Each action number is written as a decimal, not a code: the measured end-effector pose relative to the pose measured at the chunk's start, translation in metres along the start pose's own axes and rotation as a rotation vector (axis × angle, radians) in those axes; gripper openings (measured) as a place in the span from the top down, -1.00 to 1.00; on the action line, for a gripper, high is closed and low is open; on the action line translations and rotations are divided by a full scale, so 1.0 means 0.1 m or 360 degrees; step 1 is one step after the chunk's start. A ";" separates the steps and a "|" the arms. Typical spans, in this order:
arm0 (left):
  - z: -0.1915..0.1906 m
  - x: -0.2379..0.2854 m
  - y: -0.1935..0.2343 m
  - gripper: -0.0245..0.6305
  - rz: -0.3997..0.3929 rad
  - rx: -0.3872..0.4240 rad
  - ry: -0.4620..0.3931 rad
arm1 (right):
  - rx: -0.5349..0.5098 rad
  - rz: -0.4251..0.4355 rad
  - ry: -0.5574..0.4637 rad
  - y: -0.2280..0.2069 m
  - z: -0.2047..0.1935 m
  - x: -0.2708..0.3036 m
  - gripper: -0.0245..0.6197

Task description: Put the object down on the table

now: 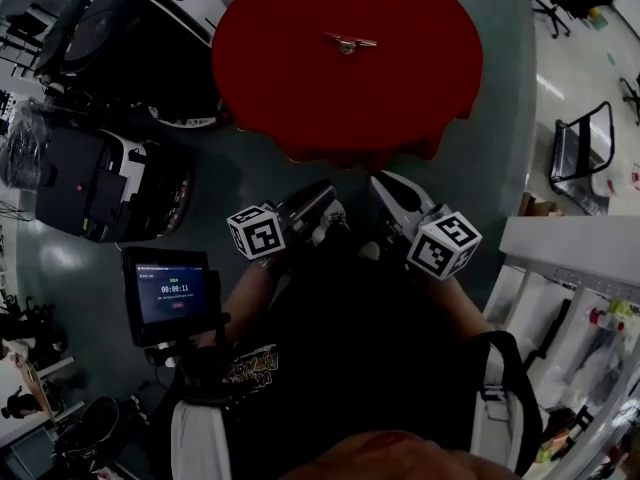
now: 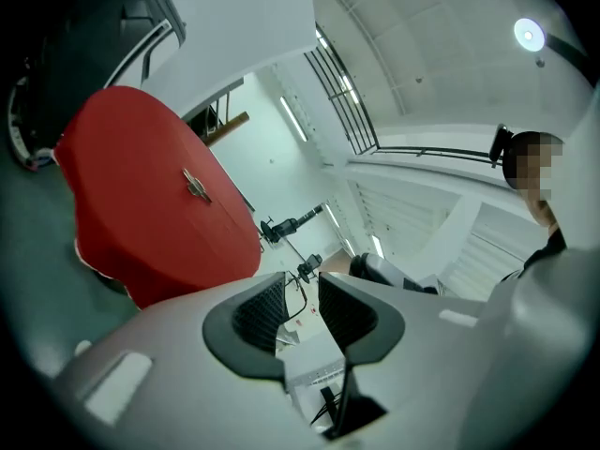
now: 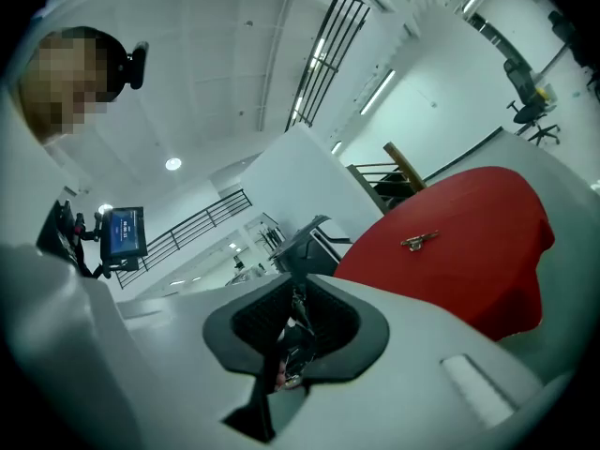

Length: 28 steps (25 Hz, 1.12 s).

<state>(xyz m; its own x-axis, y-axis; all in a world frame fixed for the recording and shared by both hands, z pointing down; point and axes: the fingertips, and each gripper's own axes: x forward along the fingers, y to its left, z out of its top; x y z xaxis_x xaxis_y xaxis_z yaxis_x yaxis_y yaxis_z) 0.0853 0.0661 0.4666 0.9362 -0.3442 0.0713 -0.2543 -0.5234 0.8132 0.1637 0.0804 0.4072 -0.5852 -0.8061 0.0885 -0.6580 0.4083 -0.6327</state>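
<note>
Abreast, left gripper [image 1: 322,200] and right gripper [image 1: 388,188].

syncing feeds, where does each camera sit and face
Head view: on the person's head, facing steeply down at the red table; shows chest, left tool, right tool.
Left gripper view: on the left tool, along its open jaws; table left, person's head right.
Right gripper view: on the right tool, along its jaws; table right, person's head upper left.
Shared: all three show the table and the small metal thing on it.
</note>
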 end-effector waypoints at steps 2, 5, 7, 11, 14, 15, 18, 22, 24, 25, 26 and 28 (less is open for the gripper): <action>0.03 -0.21 0.01 0.57 0.0046 -0.0017 -0.0063 | 0.0018 0.0044 0.0054 0.10 -0.15 0.06 0.78; 0.02 -0.40 0.05 0.57 0.0060 -0.0041 -0.0102 | 0.0034 0.0072 0.0096 0.26 -0.29 0.13 0.78; 0.05 -0.47 0.07 0.57 0.0035 -0.0047 -0.0108 | 0.0035 0.0066 0.0092 0.35 -0.36 0.18 0.78; 0.29 -0.64 0.10 0.57 -0.0079 -0.0030 -0.0073 | 0.0015 -0.0009 0.0022 0.55 -0.39 0.43 0.80; 0.57 -0.91 0.18 0.57 -0.0130 -0.0001 -0.0025 | 0.0009 -0.0074 -0.0046 0.77 -0.43 0.77 0.82; 0.61 -0.95 0.20 0.57 -0.0139 0.0004 -0.0014 | 0.0011 -0.0087 -0.0065 0.81 -0.45 0.81 0.82; 0.60 -0.97 0.24 0.58 -0.0172 -0.0015 -0.0012 | -0.0021 -0.0116 -0.0107 0.87 -0.52 0.73 0.83; 0.65 -1.14 0.39 0.59 -0.0220 -0.0066 0.0035 | -0.0037 -0.0221 -0.0199 1.01 -0.64 0.81 0.86; 0.81 -1.36 0.54 0.58 -0.0228 -0.0043 0.0095 | -0.0036 -0.0275 -0.0238 1.18 -0.73 1.06 0.88; 0.88 -1.43 0.59 0.59 -0.0236 -0.0020 0.0120 | -0.0036 -0.0289 -0.0248 1.25 -0.78 1.16 0.88; 0.94 -1.48 0.62 0.59 -0.0246 0.0000 0.0139 | -0.0035 -0.0297 -0.0251 1.29 -0.82 1.23 0.89; 1.01 -1.51 0.66 0.58 -0.0265 0.0011 0.0155 | -0.0024 -0.0311 -0.0254 1.31 -0.88 1.29 0.91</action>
<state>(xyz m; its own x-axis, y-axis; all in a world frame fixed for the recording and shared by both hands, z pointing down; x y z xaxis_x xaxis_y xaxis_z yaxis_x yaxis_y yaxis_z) -0.0972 0.0049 0.4518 0.9844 -0.1755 -0.0079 -0.0955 -0.5721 0.8146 -0.0399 0.0676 0.4039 -0.3647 -0.9273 0.0844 -0.7590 0.2435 -0.6039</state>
